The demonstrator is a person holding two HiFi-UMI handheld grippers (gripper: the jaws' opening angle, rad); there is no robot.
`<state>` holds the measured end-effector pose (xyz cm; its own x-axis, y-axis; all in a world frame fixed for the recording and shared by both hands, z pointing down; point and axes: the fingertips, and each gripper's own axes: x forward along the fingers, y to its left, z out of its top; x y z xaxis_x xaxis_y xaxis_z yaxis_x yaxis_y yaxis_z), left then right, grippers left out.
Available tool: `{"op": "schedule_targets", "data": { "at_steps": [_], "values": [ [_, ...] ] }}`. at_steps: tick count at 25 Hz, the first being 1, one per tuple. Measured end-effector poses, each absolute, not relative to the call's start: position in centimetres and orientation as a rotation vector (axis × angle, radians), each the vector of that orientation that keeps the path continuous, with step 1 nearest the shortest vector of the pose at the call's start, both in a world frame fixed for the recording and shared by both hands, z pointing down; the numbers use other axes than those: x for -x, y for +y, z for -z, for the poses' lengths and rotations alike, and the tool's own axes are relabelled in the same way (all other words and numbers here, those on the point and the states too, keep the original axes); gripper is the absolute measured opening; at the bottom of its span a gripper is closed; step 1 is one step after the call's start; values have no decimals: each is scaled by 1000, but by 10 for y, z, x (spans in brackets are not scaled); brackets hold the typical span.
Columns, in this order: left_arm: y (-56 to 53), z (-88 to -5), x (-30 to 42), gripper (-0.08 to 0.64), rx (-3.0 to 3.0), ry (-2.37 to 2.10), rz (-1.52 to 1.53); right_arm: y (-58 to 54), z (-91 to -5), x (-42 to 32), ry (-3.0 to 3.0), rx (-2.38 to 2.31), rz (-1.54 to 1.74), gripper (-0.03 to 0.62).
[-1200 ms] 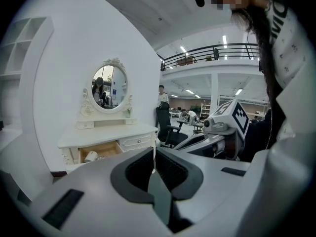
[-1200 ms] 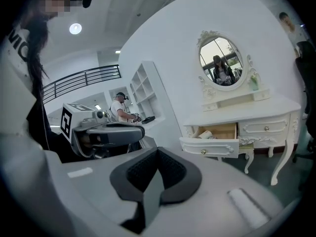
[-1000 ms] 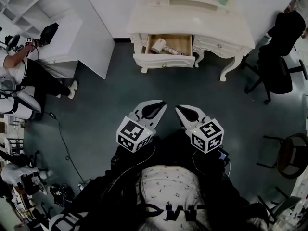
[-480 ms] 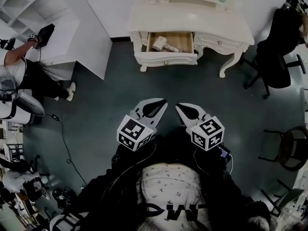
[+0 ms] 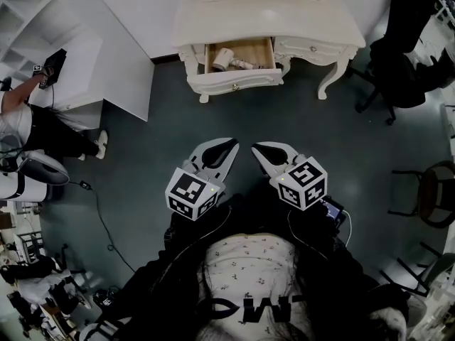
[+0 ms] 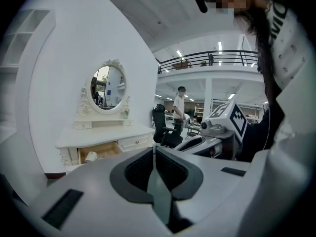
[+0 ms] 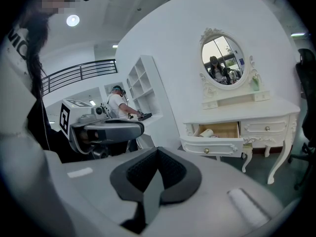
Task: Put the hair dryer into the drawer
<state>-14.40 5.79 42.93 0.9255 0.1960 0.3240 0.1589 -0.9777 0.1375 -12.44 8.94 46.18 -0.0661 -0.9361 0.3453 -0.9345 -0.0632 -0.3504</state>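
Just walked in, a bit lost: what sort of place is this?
Probably a workshop hall with a mock bedroom corner: a white dressing table and oval mirror, office chairs, a railed mezzanine above.

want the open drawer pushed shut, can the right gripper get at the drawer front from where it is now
Probably not: the right gripper, shut and empty, is well short of the drawer front, with bare floor between. Nothing stands in that path, so stepping closer should bring it within reach.
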Motion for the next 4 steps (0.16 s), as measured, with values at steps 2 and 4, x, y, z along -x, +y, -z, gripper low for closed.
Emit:
{"op": "schedule_targets", "data": {
  "at_steps": [2,4],
  "values": [
    [54,-428,141,2,-2982,250,-509,85,-461,121,2172,2133,789,9],
    [50,-428,138,2,-2988,223,-502,81,-460,117,2198,2121,778,8]
  ]
}}
